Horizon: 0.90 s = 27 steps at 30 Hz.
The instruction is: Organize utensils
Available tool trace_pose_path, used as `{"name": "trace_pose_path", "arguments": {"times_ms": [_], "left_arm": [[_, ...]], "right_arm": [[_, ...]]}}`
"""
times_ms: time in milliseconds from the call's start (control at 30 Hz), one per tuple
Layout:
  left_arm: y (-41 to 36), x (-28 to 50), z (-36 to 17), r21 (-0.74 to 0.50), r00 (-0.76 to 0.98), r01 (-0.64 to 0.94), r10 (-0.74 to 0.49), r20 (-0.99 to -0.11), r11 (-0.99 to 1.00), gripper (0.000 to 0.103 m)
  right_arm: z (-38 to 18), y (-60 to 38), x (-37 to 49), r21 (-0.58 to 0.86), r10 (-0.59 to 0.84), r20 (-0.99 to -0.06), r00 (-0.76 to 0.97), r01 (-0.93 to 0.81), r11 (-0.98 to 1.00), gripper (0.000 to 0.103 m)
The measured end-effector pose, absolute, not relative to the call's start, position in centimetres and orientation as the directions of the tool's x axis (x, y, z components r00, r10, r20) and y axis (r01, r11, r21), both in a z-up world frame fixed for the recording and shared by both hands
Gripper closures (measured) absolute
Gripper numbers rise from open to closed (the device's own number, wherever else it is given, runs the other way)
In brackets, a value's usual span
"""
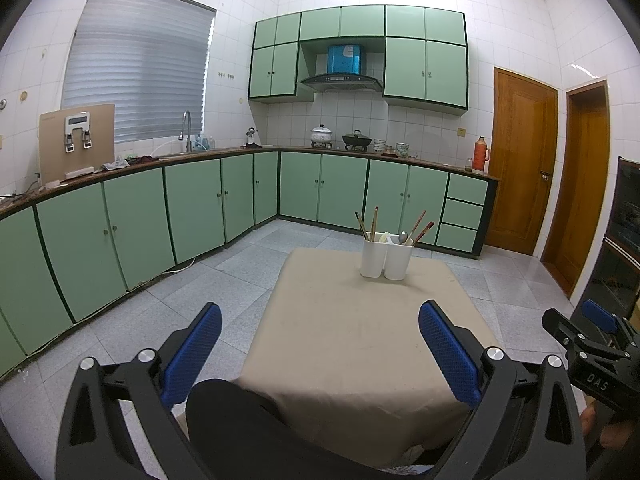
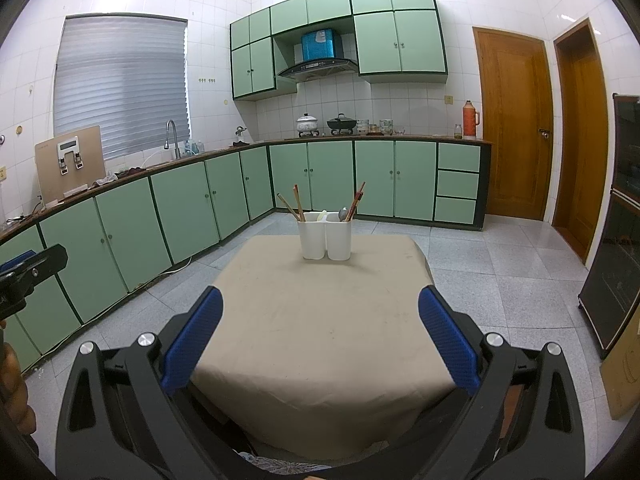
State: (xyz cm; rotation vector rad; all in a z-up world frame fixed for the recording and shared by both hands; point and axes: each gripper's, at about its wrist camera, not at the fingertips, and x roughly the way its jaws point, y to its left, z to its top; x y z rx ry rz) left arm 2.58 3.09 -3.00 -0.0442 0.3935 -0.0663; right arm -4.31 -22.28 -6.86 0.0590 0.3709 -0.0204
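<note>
Left gripper (image 1: 320, 354) and right gripper (image 2: 320, 340): both spread wide, holding nothing, hovering over the near edge of the cloth-covered table (image 2: 320, 320). Ahead of both, at the table's far side: white two-compartment holder (image 2: 327, 241), upright, with chopsticks (image 2: 298, 202) and a spoon (image 2: 343, 214) standing in it. No loose utensils visible on the cloth; the sorting looks finished or nearly so.

White tiled walls (image 2: 360, 92) enclose a kitchen with a grey tiled floor (image 2: 500, 264). Green base cabinets (image 2: 312, 176) run in an L under a dark counter (image 2: 380, 138), with matching wall cabinets (image 2: 400, 40) flanking a range hood (image 2: 318, 67). A window blind (image 2: 120, 84) hangs shut above the faucet (image 2: 172, 136). Two wooden doors (image 2: 512, 120) stand at the right. A table (image 2: 320, 320) under a beige cloth sits mid-floor. Pots (image 2: 342, 123) and a red thermos (image 2: 471, 118) rest on the counter.
</note>
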Motion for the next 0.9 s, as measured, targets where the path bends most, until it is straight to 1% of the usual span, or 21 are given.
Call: {"name": "trace_pose_path", "arguments": {"times_ms": [900], "left_arm": [[2.74,2.45,-2.71,-0.051,0.926,0.043,-0.059,-0.373,0.998,0.006]], "right_arm": [[-6.98,-22.55,-4.45,0.052,-0.011,-0.363,0.932,0.032,0.998,0.008]]}}
